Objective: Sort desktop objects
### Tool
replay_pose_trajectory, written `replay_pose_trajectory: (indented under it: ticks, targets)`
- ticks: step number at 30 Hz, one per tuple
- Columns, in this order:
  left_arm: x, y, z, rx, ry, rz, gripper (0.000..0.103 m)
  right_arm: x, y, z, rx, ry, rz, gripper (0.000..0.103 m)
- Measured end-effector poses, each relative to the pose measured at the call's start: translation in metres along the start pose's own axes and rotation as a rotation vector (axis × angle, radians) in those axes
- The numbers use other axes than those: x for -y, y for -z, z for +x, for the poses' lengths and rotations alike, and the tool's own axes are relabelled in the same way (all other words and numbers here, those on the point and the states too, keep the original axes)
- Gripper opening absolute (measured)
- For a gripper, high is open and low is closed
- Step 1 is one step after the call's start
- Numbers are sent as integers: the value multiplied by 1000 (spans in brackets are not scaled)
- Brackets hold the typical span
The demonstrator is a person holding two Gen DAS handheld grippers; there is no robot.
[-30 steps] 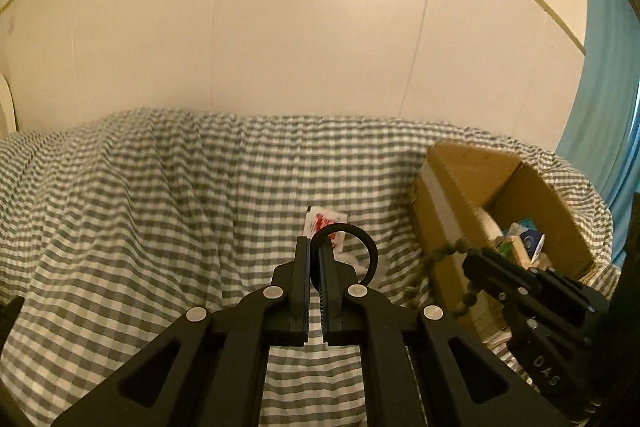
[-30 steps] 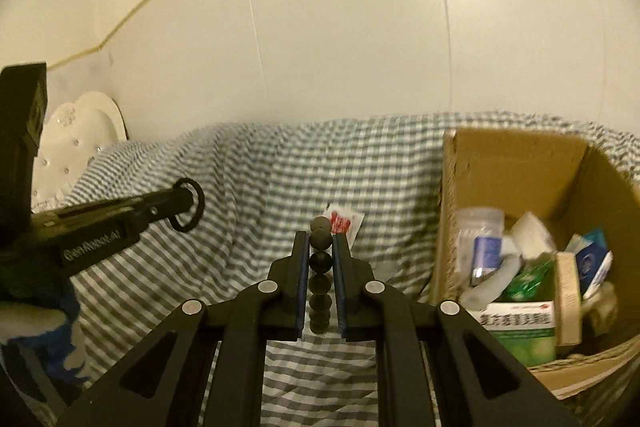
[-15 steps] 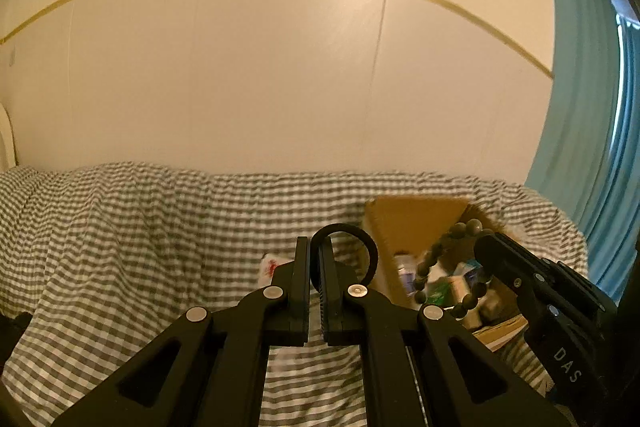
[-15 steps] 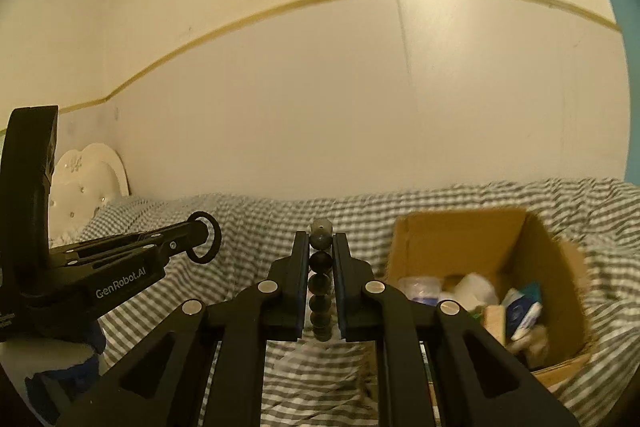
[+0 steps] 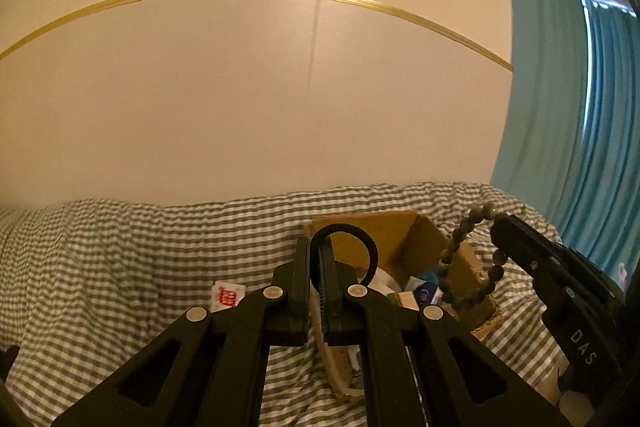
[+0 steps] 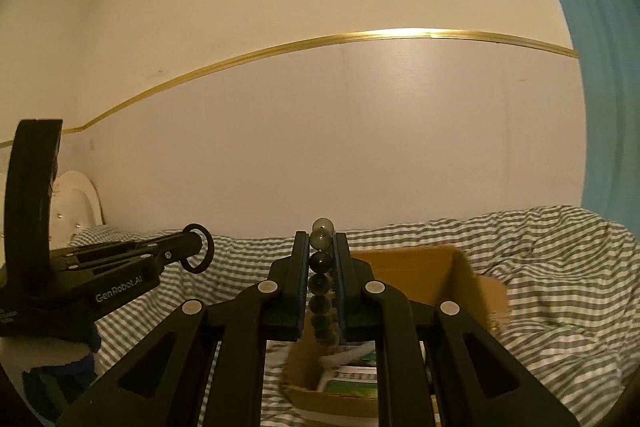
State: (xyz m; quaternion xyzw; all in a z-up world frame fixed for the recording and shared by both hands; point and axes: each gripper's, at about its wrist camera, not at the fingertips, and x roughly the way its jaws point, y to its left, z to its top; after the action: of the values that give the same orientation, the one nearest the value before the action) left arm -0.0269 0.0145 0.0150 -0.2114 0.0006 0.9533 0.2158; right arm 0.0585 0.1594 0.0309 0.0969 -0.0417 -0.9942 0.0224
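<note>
My left gripper [image 5: 315,247] is shut on a black hair tie [image 5: 362,242], whose loop sticks out to the right of the tips. It also shows in the right wrist view [image 6: 198,247]. My right gripper [image 6: 321,241] is shut on a dark bead bracelet [image 6: 321,281]; in the left wrist view the bracelet [image 5: 460,259] hangs from it over the open cardboard box [image 5: 436,239]. Both grippers are raised above the box [image 6: 456,275], which holds several small packages.
A green-and-white checked cloth [image 5: 120,259] covers the surface. A small white sachet with red print [image 5: 228,295] lies on it left of the box. A teal curtain [image 5: 580,107] hangs at the right. A white headboard [image 6: 80,203] stands at far left.
Both grippers have lifted and moved right toward the box, each still holding its item. The bracelet now hangs over the box; the sachet has shifted left in view.
</note>
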Motion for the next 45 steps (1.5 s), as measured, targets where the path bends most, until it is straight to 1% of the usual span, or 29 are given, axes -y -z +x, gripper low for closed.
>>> replay_pose_trajectory:
  ticks: [5, 11, 18, 25, 29, 34, 38, 39, 41, 42, 43, 44, 45]
  targets:
    - [21, 1, 16, -17, 37, 25, 4, 21, 4, 0, -9, 37, 33, 11]
    - [40, 7, 40, -59, 66, 45, 4, 41, 9, 4, -32, 70, 70, 11]
    - [54, 15, 80, -126, 93, 51, 4, 68, 25, 27, -81, 109, 104, 11]
    - [60, 32, 124, -202, 104, 66, 4, 97, 41, 49, -139, 133, 152, 11]
    - [64, 42, 146, -242, 107, 77, 4, 104, 48, 63, -180, 151, 161, 11]
    - [67, 51, 161, -274, 107, 92, 4, 115, 59, 76, -228, 160, 182, 11]
    - [67, 55, 170, -294, 113, 93, 7, 120, 64, 86, -257, 171, 186, 11]
    - [67, 56, 171, -296, 110, 95, 11, 120, 64, 87, -266, 177, 186, 12]
    - [66, 57, 171, -298, 111, 94, 23, 119, 63, 87, -266, 186, 182, 12]
    - [66, 57, 169, -293, 105, 91, 37, 119, 62, 85, -262, 191, 179, 12]
    - [65, 56, 167, -284, 99, 89, 45, 118, 60, 83, -256, 197, 177, 12]
    - [64, 55, 165, -271, 93, 84, 56, 117, 59, 82, -250, 202, 175, 12]
    - [63, 53, 161, -257, 90, 76, 58, 116, 58, 79, -244, 208, 174, 12]
